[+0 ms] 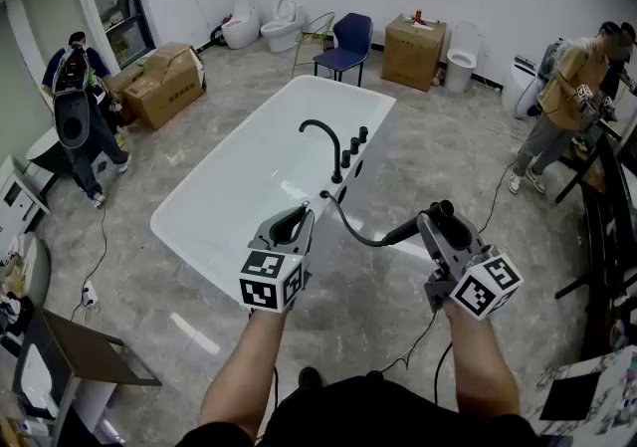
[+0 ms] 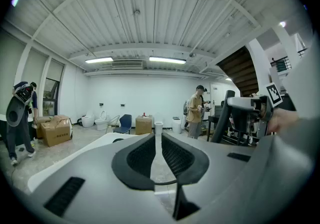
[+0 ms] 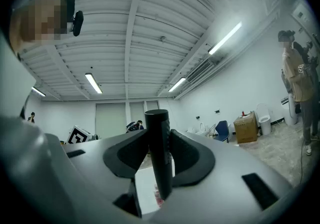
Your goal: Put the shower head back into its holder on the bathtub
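Note:
The black shower head (image 1: 441,211) is held above the floor just right of the white bathtub (image 1: 199,241). My right gripper (image 1: 438,228) is shut on its handle. In the right gripper view the black handle (image 3: 157,118) stands upright between the pads of the right gripper (image 3: 159,140). Its black hose (image 1: 354,229) sags back to the tub's right rim, near the curved black faucet (image 1: 323,136) and the black knobs (image 1: 354,143). My left gripper (image 1: 291,226) hovers over the tub's near corner. Its jaws are shut with nothing in them in the left gripper view (image 2: 158,148).
A person (image 1: 78,111) stands at the far left by a cardboard box (image 1: 164,82). Another person (image 1: 567,97) stands at the far right beside black stands (image 1: 607,226). A blue chair (image 1: 345,45), toilets (image 1: 284,22) and a second box (image 1: 413,52) line the back wall.

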`<state>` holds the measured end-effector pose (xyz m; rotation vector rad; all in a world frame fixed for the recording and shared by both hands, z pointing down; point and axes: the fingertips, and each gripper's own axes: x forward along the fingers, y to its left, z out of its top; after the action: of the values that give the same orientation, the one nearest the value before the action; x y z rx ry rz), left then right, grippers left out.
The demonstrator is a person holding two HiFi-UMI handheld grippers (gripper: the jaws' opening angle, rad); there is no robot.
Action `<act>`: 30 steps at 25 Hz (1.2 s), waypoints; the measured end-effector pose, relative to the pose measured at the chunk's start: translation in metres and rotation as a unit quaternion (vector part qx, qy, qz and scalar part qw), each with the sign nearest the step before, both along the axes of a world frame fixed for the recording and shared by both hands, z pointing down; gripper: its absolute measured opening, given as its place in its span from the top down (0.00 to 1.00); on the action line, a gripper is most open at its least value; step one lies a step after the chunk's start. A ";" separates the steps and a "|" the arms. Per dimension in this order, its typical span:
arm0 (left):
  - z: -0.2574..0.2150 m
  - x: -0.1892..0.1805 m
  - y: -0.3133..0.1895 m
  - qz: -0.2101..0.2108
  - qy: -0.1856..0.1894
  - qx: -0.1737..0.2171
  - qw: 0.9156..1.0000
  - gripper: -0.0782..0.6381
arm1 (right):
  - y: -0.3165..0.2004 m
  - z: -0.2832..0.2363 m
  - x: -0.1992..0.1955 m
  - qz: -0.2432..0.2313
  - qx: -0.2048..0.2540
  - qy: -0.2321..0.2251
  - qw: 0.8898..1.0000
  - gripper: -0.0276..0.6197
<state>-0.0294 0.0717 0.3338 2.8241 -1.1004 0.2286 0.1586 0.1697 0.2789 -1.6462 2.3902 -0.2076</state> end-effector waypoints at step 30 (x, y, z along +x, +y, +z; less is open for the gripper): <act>0.018 -0.093 0.010 0.035 0.012 -0.015 0.999 0.82 | 0.007 0.034 -0.098 0.013 -0.033 -0.007 0.999 0.72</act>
<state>-0.1227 0.0816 0.3513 2.8344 -0.9874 0.2141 0.0609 0.1766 0.3128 -1.6979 2.3740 -0.2964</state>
